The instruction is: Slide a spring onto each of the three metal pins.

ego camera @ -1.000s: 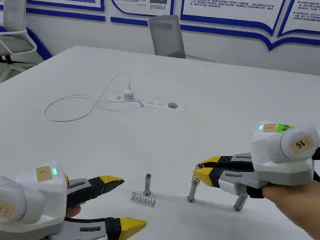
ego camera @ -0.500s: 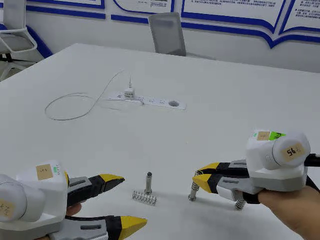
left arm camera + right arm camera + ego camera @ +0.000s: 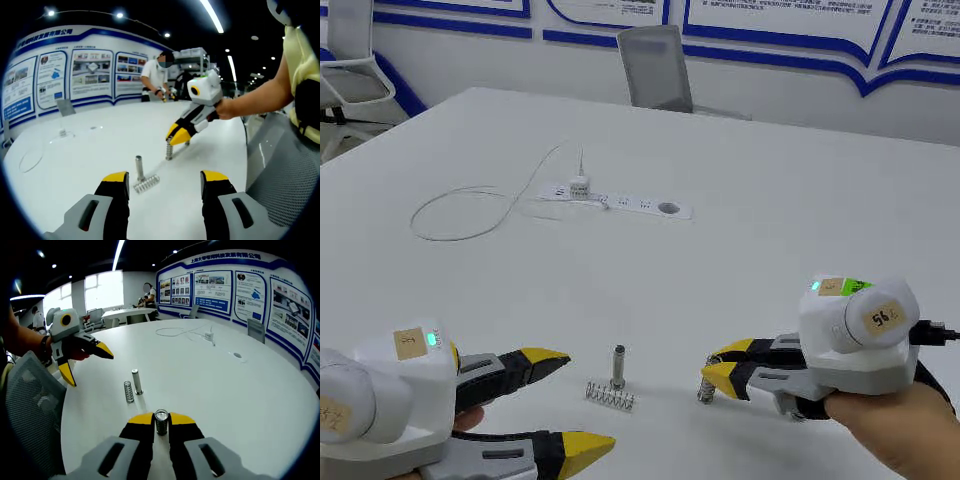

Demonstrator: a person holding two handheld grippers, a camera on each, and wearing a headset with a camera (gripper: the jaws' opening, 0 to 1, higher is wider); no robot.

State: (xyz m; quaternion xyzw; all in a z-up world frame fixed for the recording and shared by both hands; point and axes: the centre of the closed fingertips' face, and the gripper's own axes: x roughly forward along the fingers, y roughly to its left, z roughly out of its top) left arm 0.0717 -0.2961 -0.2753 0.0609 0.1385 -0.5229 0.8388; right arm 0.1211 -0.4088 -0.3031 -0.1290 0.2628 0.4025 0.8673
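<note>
White tabletop [image 3: 740, 240] holds a bare upright pin [image 3: 618, 366]; the loose spring [image 3: 608, 396] lies flat at its 6 o'clock, axis 9-to-3. Left gripper [image 3: 165, 176], jaws wide apart, is nearer, with the spring at its 12 o'clock. Right gripper [image 3: 161, 418] clamps a sprung pin [image 3: 706, 390].

R gripper [image 3: 713, 362] lower (jaws on pin [image 3: 161, 420])

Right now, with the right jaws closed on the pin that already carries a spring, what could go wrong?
The right gripper pinches the top of the sprung pin, which stands free; pulling away sideways may topple it. The loose spring lies close beside the bare pin, so the open left gripper could knock that pin over when it reaches in.
</note>
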